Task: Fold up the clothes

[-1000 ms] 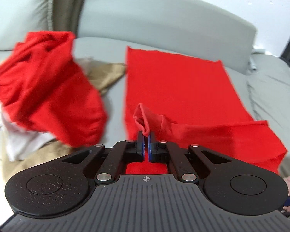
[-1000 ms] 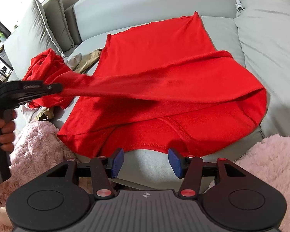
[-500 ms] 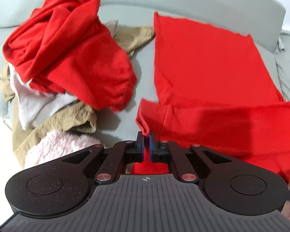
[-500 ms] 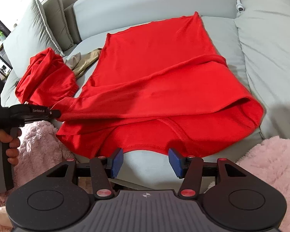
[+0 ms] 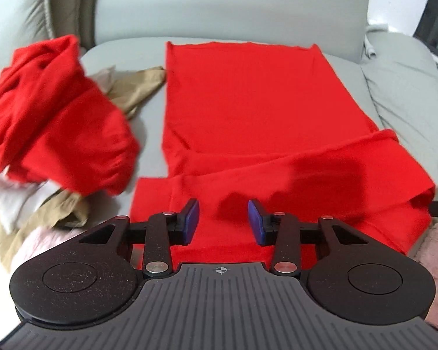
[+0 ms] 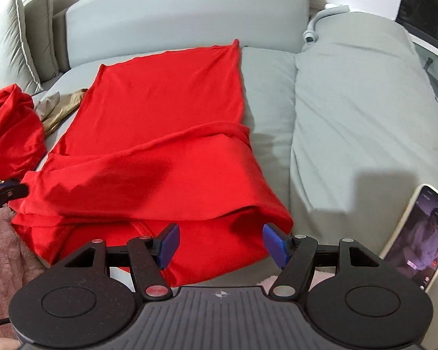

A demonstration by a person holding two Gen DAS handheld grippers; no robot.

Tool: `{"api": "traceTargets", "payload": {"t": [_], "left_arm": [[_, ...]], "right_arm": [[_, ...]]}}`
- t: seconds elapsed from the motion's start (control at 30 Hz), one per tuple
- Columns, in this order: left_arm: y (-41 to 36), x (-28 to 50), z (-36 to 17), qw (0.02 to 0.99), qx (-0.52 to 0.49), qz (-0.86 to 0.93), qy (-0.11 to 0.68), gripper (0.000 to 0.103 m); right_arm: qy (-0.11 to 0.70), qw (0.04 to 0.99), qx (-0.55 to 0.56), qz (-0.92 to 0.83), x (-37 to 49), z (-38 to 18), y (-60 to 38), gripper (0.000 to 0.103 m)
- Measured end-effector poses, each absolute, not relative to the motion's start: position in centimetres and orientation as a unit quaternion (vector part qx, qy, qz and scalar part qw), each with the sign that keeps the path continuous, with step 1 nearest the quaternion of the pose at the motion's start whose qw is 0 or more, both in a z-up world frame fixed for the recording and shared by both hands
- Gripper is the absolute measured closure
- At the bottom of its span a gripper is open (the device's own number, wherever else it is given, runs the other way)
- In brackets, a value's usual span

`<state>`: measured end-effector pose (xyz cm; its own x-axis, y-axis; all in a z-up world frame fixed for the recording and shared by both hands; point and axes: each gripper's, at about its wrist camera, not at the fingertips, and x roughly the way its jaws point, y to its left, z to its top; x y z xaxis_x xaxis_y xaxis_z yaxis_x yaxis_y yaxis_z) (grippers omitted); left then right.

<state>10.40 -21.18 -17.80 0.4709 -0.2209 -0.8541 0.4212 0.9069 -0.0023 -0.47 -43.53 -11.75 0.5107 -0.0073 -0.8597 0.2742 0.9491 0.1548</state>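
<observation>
As tools open, red shirt (image 5: 248, 110) beneath, ungripped

Matt red cloth shirt (image 5: 248, 110) lies on smooth grey fabric sofa (image 5: 219, 8).

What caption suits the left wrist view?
Left gripper opening above a half-folded red shirt on a grey sofa.

Both your wrist cameras look steeply down over their own fingers, close above the sofa (image 5: 277, 5). Both views share the red shirt (image 5: 248, 102) mid-frame and the clothes pile (image 6: 11, 134) at the left.
</observation>
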Motion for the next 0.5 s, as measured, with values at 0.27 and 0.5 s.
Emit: {"api": "traceTargets", "payload": {"t": [0.27,0.5], "left_arm": [[-21.1,13.1,-22.4,0.816,0.195,-0.154,0.522,0.072],[-20.0,13.4,-22.9,0.810,0.201,-0.175,0.523,0.071]], "right_arm": [[0.501,0.852,0.131,-0.077,-0.2,-12.1,-44.0,0.040],[0.504,0.850,0.123,-0.095,-1.0,-12.1,-45.1,0.040]]}}
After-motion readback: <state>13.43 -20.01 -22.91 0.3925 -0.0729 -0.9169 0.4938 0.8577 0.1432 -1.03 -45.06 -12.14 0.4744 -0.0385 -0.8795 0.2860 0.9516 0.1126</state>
